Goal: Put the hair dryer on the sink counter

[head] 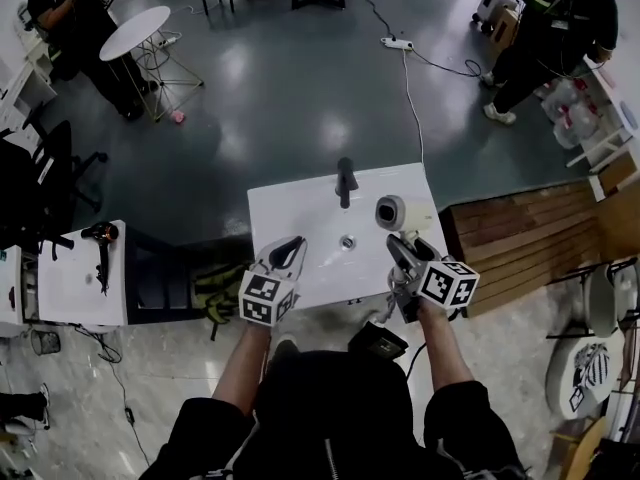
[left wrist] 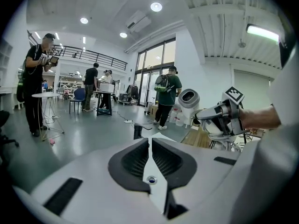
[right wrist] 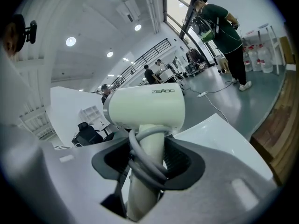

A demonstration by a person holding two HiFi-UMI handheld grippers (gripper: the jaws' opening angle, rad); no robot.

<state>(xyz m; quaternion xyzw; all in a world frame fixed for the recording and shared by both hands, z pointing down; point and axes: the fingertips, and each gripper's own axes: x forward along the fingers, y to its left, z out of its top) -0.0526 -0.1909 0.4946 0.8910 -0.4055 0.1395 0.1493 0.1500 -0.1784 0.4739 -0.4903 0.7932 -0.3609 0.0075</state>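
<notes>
A white hair dryer [head: 397,211] hangs over the right part of the white sink counter [head: 300,213]. My right gripper [head: 405,250] is shut on its handle. In the right gripper view the dryer [right wrist: 145,107] stands upright with its grey cord [right wrist: 142,160] looped round the handle between the jaws. My left gripper [head: 290,251] hovers over the counter's front left, shut and empty. From the left gripper view the dryer [left wrist: 188,100] shows at the right, with the right gripper [left wrist: 219,118] below it. A black faucet [head: 345,180] stands at the counter's far edge, and the drain [head: 347,240] lies in the middle.
A second white counter [head: 70,283] at the left carries a black hair dryer [head: 100,236]. Wooden pallets [head: 520,230] lie to the right of the sink counter. A round white table [head: 135,30], a power strip [head: 397,43] with cable and standing people are farther off.
</notes>
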